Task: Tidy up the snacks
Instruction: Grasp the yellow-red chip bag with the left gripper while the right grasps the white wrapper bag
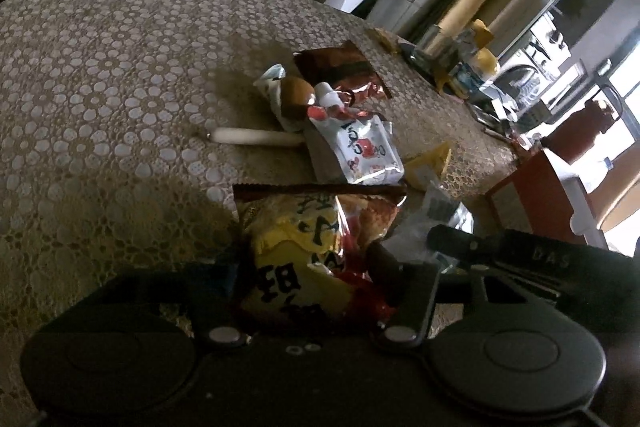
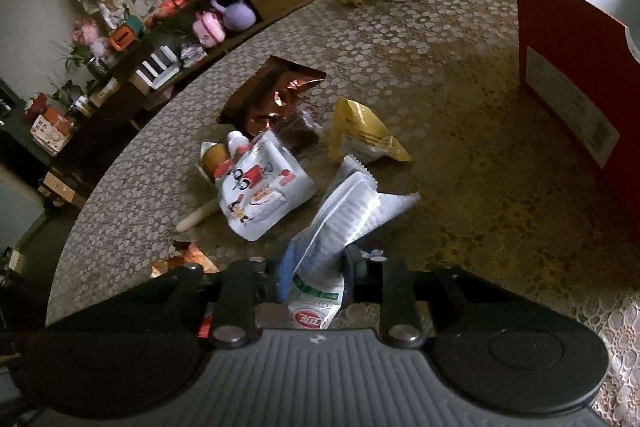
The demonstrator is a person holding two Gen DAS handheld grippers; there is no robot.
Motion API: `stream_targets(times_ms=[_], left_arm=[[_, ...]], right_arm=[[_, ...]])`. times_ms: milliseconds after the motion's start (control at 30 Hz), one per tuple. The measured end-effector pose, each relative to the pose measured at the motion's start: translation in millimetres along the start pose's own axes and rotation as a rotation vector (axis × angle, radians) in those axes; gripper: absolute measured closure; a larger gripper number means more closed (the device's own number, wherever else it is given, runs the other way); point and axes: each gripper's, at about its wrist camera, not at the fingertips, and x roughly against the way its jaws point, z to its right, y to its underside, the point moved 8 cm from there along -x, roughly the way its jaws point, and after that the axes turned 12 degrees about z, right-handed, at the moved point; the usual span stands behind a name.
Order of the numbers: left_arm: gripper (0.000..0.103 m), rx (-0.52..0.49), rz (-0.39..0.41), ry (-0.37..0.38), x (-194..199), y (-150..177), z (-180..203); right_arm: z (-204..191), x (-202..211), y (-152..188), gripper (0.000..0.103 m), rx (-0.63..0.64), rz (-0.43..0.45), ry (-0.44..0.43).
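Nearby, perhaps a wooden pestle (image 1: 260,137)

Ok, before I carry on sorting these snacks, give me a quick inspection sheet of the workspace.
Surface: lace-patterned tablecloth, dimly lit.
Job's things: yellow snack bag; white packet; cartoon pouch, foil bag, yellow packet loose at centre.
Clutter: wooden-handled tool; jars and a glass at far edge.
Grippers: left gripper shut on yellow snack bag; right gripper shut on white packet.
Cables: nothing seen.
Surroundings: red box; shelf with kettlebell.
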Motion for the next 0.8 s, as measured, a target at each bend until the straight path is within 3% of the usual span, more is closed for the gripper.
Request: stream_targets(times_ms=[333,800], left_arm=[[0.05,-0.029,0.032,-0.017,24,0,12],[0.05,-0.102,0.082,0.027,68,0,69]], right_arm=[[0,35,-2,0.087,0.031,0.062,-0.014],[13,106,-13,0.093,0.084,0.137,-0.043]])
